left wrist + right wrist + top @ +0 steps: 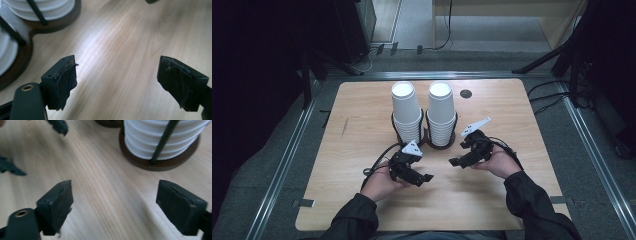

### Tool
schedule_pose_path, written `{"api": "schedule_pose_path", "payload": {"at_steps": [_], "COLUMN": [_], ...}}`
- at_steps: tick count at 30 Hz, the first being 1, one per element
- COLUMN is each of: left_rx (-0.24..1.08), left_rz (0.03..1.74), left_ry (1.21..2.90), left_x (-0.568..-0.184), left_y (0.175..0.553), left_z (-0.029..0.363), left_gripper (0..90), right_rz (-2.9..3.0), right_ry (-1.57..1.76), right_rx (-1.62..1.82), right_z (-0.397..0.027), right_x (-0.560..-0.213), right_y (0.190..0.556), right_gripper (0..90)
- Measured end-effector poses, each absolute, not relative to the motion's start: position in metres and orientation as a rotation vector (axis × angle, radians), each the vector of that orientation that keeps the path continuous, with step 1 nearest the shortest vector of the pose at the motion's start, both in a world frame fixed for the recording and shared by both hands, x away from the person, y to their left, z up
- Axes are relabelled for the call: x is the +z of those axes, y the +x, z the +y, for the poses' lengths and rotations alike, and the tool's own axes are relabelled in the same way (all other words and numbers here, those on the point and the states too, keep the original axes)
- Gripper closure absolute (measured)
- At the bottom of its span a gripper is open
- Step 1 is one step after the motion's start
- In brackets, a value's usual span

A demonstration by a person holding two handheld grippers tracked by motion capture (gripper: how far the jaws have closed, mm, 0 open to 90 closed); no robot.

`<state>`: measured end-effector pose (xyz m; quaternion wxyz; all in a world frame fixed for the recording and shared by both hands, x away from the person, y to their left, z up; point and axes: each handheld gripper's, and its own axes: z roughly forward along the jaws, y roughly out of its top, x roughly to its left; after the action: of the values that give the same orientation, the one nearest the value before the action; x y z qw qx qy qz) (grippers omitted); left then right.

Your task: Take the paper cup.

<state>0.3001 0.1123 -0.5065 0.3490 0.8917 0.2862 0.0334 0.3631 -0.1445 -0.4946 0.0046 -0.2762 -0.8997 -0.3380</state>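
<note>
1. The dark wooden holder [428,136] under the cups is mostly hidden in the high view; the cups within each stack blur together there and cannot be counted.
2. Two stacks of white paper cups stand upside down side by side on the wooden table [362,110]: the left stack [406,111] and the right stack [441,112], each caged by thin black rods.
3. Two grippers hover just in front of the stacks, apart from them: the left gripper [426,177] and the right gripper [455,162], their tips turned toward each other.
4. Both have their jaws spread wide with only bare tabletop between.
5. The right gripper view shows stacked cup rims [160,137], cut off at the top, resting on the holder's round base [160,163]; the left gripper view crops them at its corner.
</note>
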Motion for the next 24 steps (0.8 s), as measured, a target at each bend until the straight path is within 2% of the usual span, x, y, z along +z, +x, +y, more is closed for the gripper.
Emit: {"api": "schedule_pose_path", "payload": {"at_steps": [2,5,6,7,8,9,11,12,17,24], "left_rx": [0.067,0.046,0.104,0.104,0.134,0.133,0.102,0.075,0.051,0.067], "left_rz": [0.757,0.759,0.73,0.73,0.71,0.715,0.734,0.735,0.713,0.714], "left_ry": [2.306,2.279,2.281,2.281,2.283,2.276,2.263,2.248,2.256,2.234], "left_x": [-0.504,-0.501,-0.496,-0.496,-0.494,-0.492,-0.49,-0.489,-0.488,-0.482], "left_y": [0.3,0.3,0.299,0.299,0.299,0.301,0.305,0.308,0.314,0.322], "left_z": [0.114,0.116,0.117,0.117,0.119,0.12,0.121,0.122,0.124,0.12], "left_gripper": [15.9,17.0,22.1,29.5,29.5,34.3,37.2,37.8,39.0,48.0], "right_rz": [-2.822,-2.802,-2.805,-2.805,-2.809,-2.828,-2.827,-2.797,-2.775,-2.79], "right_ry": [-0.858,-0.851,-0.852,-0.852,-0.846,-0.836,-0.847,-0.85,-0.828,-0.878], "right_rx": [-1.055,-1.058,-1.061,-1.061,-1.063,-1.085,-1.124,-1.132,-1.116,-1.136], "right_z": [-0.145,-0.148,-0.149,-0.149,-0.15,-0.151,-0.153,-0.154,-0.154,-0.162], "right_x": [-0.493,-0.492,-0.491,-0.491,-0.49,-0.489,-0.49,-0.492,-0.495,-0.489], "right_y": [0.363,0.363,0.362,0.362,0.361,0.358,0.355,0.353,0.347,0.342], "right_gripper": [24.3,29.9,33.5,33.5,35.2,39.2,39.4,42.9,41.9,37.3]}}
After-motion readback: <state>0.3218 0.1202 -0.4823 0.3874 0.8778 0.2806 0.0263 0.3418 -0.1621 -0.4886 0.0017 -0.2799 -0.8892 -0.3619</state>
